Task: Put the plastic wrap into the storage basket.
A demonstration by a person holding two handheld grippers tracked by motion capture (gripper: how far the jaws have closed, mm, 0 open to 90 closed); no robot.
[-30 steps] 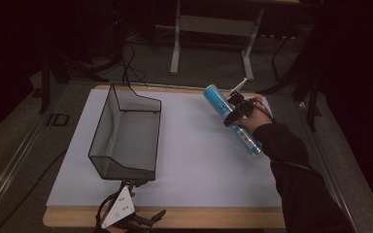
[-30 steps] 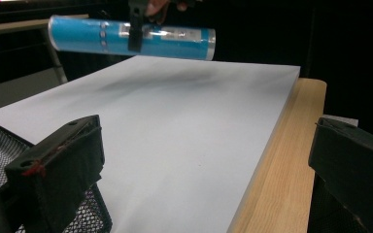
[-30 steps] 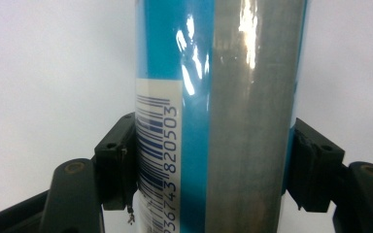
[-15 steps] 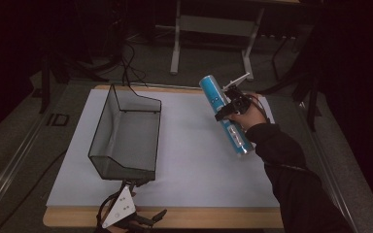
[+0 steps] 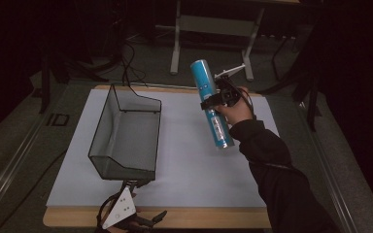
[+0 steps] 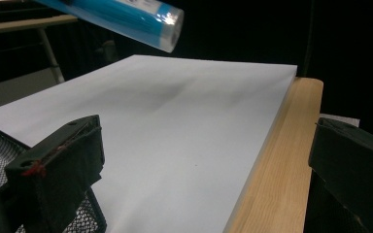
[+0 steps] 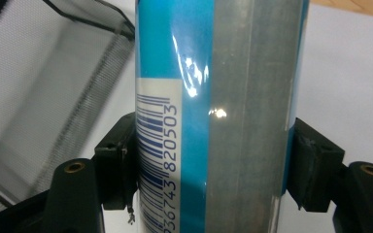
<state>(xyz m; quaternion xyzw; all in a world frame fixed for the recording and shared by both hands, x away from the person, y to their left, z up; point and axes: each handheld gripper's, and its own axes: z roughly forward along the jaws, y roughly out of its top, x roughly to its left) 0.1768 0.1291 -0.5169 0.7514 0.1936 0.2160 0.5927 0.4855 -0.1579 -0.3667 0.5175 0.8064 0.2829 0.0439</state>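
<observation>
Gripping blue tube (image 5: 211, 104) mid-length, right gripper (image 5: 214, 101) clamped (left gripper (image 6: 199, 160) open, near edge): likely light, stiff, slippery wrap.

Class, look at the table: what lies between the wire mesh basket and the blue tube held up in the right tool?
Nothing: in the high view, bare white sheet separates the mesh basket from the blue tube clamped in the right tool.

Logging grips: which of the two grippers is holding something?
The right gripper, shut on the blue tube above the table; the left gripper stands open by the mesh basket.
</observation>
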